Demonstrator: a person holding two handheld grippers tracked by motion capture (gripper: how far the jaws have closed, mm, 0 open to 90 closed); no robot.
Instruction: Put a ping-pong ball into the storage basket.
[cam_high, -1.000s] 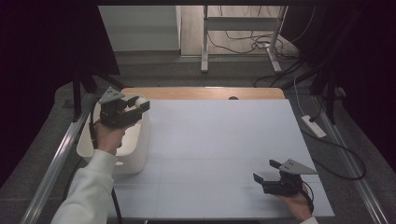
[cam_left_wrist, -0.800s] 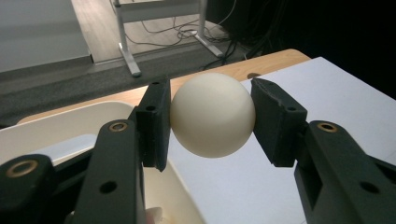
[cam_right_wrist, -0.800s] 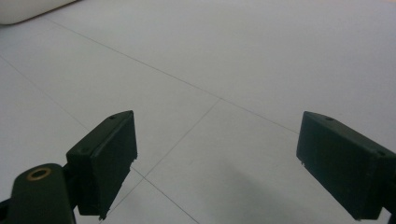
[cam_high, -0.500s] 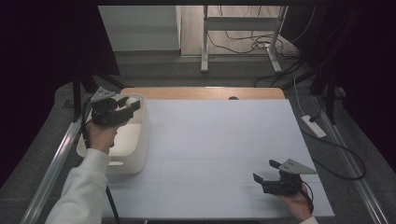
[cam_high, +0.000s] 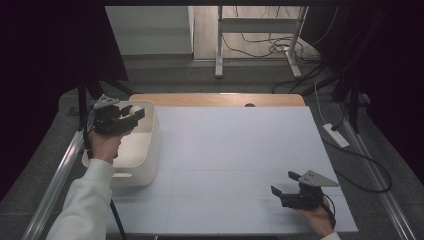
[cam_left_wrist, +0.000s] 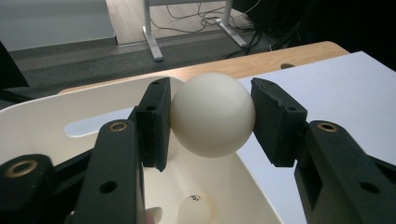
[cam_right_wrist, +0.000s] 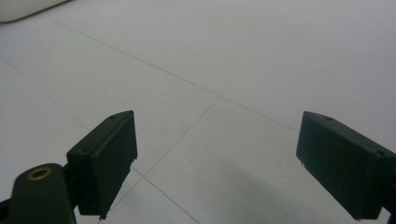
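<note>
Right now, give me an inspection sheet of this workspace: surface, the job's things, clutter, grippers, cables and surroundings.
Surface: white table top, thin seams across it, wooden edge at the far side.
Job's things: cream ball held over the white bin at the table's left edge; another ball lies in the bin's bottom.
Clutter: nothing seen.
Grippers: left gripper shut on the cream ball; right gripper open, near the table's front right corner, nothing between its jaws.
Cables: loose cables on the floor behind the table; a power strip to the right.
Surroundings: dark curtains at both sides, a metal stand beyond.
</note>
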